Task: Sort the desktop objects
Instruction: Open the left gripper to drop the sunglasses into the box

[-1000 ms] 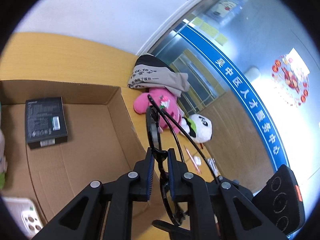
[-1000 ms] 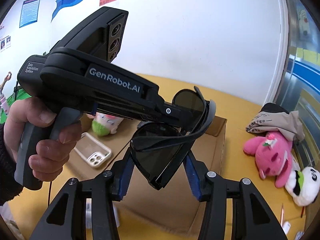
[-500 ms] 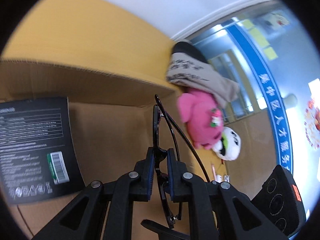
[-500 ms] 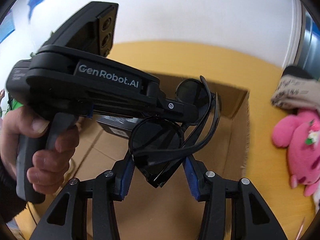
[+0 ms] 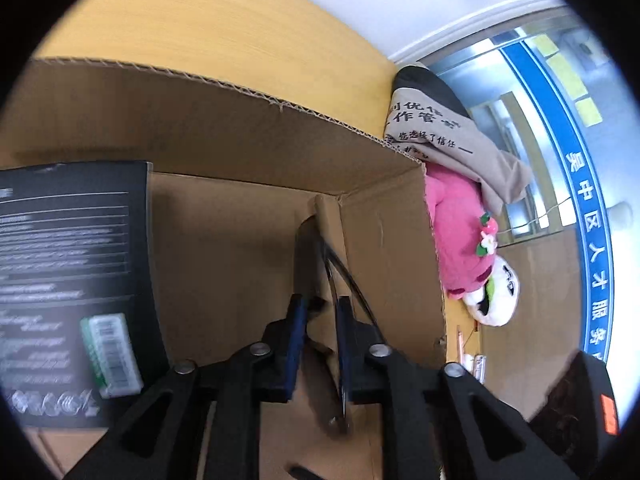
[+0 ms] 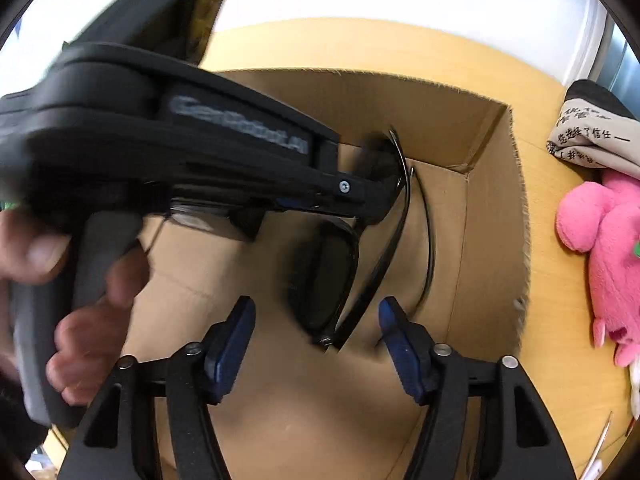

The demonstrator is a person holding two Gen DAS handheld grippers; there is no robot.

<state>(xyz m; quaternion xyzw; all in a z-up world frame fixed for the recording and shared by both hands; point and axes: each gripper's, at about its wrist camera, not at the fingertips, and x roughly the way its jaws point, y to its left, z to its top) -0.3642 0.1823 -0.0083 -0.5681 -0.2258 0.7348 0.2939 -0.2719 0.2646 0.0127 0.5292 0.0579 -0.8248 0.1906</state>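
Black sunglasses [image 6: 332, 276] hang inside the open cardboard box [image 6: 496, 216], near its far right corner. In the left wrist view the sunglasses [image 5: 320, 264] sit edge-on between my left gripper's [image 5: 320, 320] blue pads; the pads have a gap and the frame touches the right one, so whether they still grip is unclear. My right gripper [image 6: 316, 324] is open just below the glasses, pads apart on either side, not touching them. A black flat package [image 5: 68, 280] lies on the box floor at the left.
The box stands on a yellow-wood table [image 5: 224, 28]. Right of the box lie a pink plush toy [image 6: 608, 256], a panda plush [image 5: 496, 296] and a beige printed cloth bag [image 5: 448, 140]. Pens lie near the table's right front [image 5: 464, 344].
Both grippers have lowered the sunglasses into the box. The right gripper has opened and let go of them. The left gripper's pads have spread apart somewhat.
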